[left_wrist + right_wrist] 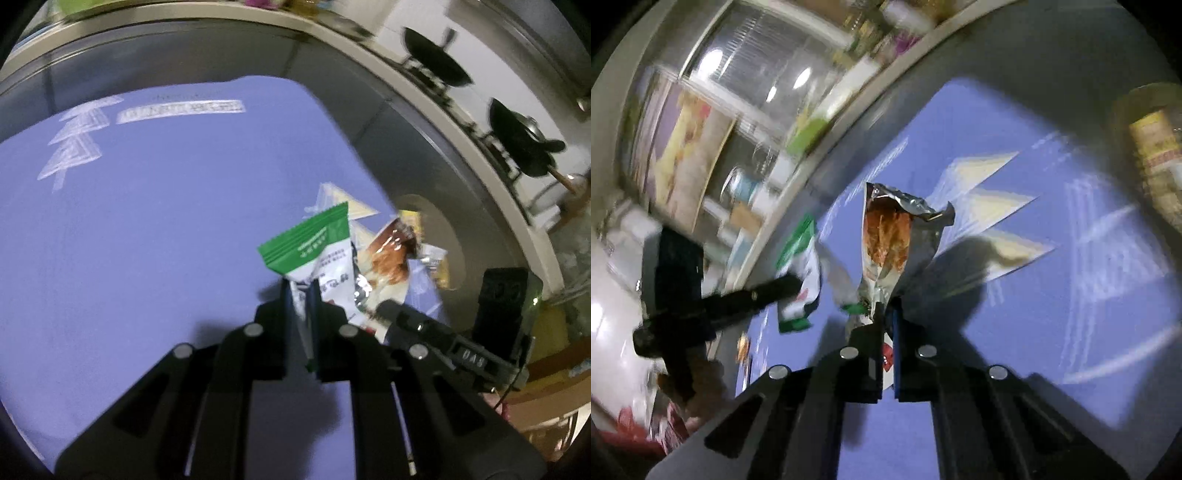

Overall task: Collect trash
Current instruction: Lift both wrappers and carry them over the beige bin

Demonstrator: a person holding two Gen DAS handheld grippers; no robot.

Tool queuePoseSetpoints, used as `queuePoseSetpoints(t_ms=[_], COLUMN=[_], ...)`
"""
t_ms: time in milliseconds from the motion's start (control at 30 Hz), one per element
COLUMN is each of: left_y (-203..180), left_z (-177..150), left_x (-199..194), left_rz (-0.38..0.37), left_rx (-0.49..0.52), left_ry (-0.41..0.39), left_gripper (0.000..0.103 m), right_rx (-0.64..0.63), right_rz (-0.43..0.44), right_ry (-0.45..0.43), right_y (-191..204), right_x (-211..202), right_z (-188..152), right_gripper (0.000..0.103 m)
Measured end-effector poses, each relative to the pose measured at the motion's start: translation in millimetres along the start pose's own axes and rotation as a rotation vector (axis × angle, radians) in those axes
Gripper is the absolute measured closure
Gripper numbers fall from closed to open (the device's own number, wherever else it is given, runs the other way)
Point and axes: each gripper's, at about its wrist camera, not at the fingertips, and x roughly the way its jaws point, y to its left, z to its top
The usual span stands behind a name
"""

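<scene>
Left wrist: tongs (300, 291) pinch a crinkled green-and-white wrapper (314, 247).

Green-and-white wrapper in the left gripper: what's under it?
Under the green-and-white wrapper lies the blue mat, nothing else showing. The left gripper hides its lower end.

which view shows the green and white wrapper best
The left wrist view: the green and white wrapper sits sharp and central, pinched in the left gripper. The right wrist view shows it only blurred at the left, partly behind that gripper.
</scene>
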Motion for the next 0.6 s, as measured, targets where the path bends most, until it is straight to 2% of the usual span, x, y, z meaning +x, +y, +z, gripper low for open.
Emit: queuePoseSetpoints(t_ms=[100, 300, 467, 600], left_y=[-42.7, -132.4, -187.4, -207.4], left_z=[17.0, 50.1, 69.7, 72.2], left_x=[25.8, 97.3, 164.8, 204.1], left_rz=[-0.063, -0.176, -0.191, -0.166], left_rx=[0.057, 0.138, 0.152, 0.171], left_ry=[0.016, 0.076, 0.147, 0.205], left_gripper=[0.094, 0.094, 0.094, 0.094], right_rx=[0.054, 0.106, 0.152, 0.169], right_rz=[-0.070, -0.286, -0.367, -0.406], right_ry=[-0.100, -0.277, -0.288, -0.221], right_y=[-33.9, -90.6, -127.7, -151.3], right_x=[-49.9, -144.7, -167.0, -154.7], right_z=[11.4, 35.4, 55.9, 70.7], right_gripper=[0.103, 0.103, 0.103, 0.103])
